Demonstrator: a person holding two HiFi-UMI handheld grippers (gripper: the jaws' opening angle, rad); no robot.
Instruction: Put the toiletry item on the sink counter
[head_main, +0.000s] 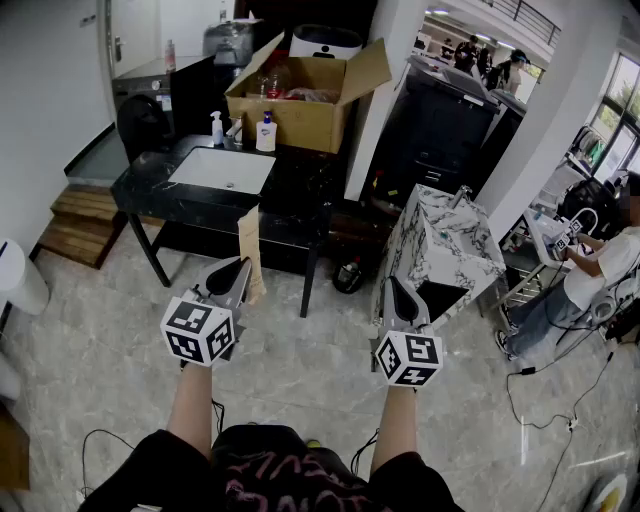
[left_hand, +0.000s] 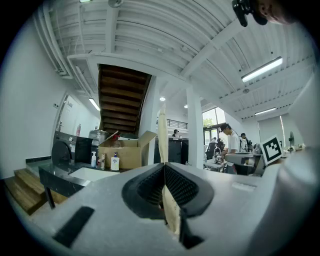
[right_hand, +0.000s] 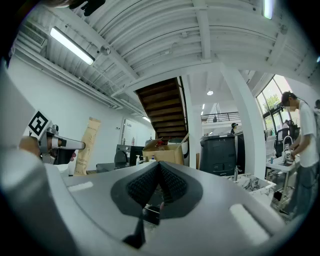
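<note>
The toiletry item (head_main: 248, 235) is a long, flat sleeve of brown kraft paper, and it is not on the sink counter (head_main: 150, 190) yet. It is up in the air, pinched in the left gripper (head_main: 238, 268), well short of the counter's near edge. The left gripper view shows those jaws closed flat on the sleeve, which stands edge-on between the pads and rises tall above them. From the right gripper view the hold looks to be about halfway along its length. The right gripper (head_main: 394, 288) hangs beside it, well apart, with its jaws pressed together and nothing between them.

I judge the sleeve to be very light and thin: stiff enough to stand up by itself in the grip, but easy to bend or crease if squeezed hard or knocked against an edge. Paper gives fair friction against the ribbed pads, so it should not slide, though it may swing or twist about the pinch. A hold on the flat faces near the middle, as now, suits it, because the two ends balance.

On the counter, the white basin (head_main: 222, 170) fills the middle, two pump bottles (head_main: 216, 128) stand along the back edge, and a cardboard box (head_main: 300, 115) crowds the back right corner. The bare black strip along the front edge looks the easiest place to lay the sleeve flat
</note>
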